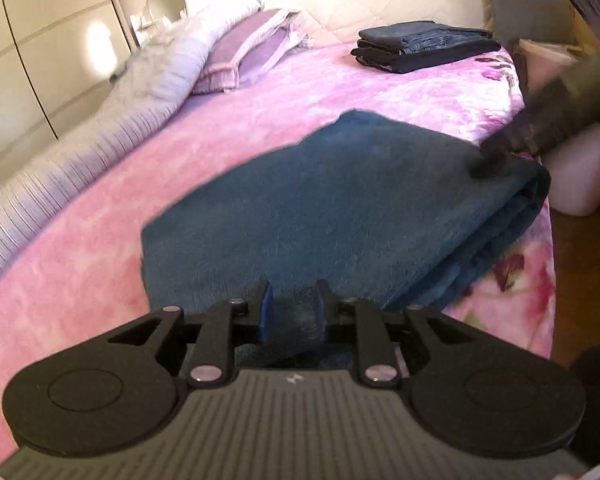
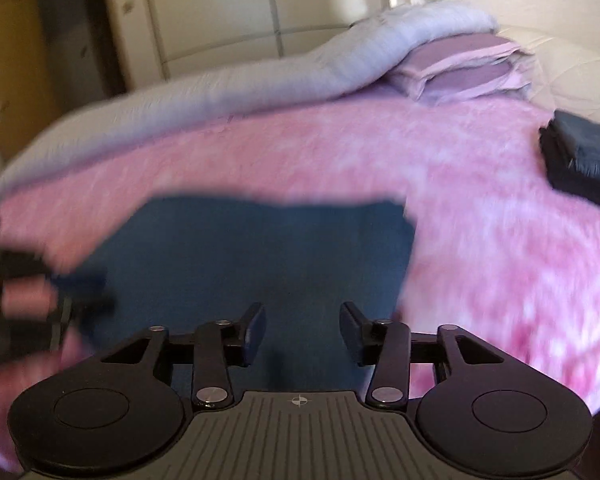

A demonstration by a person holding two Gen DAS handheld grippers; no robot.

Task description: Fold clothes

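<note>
Item count — bed surface:
- Folded blue fleece garment (image 1: 340, 208): one.
- Stack of folded dark clothes (image 1: 424, 46): one — individual layers cannot be counted.
- Purple pillows (image 1: 256, 48): two.
- Grey quilt (image 1: 100, 132): one.
- Pink blanket (image 1: 80, 240): one.

My black jaws carry blue pads, seen low in both wrist views. Between them lies the folded dark teal fleece garment (image 1: 340, 200), a plain, unpatterned blue-green across the centre of the frame. Under it spreads the fluffy pink bed blanket (image 1: 100, 220), mottled pink and white, with darker purple flower prints at the right edge. At the upper left sits the pale lilac quilted duvet (image 1: 100, 120) with fine stripes, beside the purple pillow with pink border (image 1: 252, 52). At the upper right rests the stack of folded dark navy and denim-blue clothes (image 1: 424, 46).
</note>
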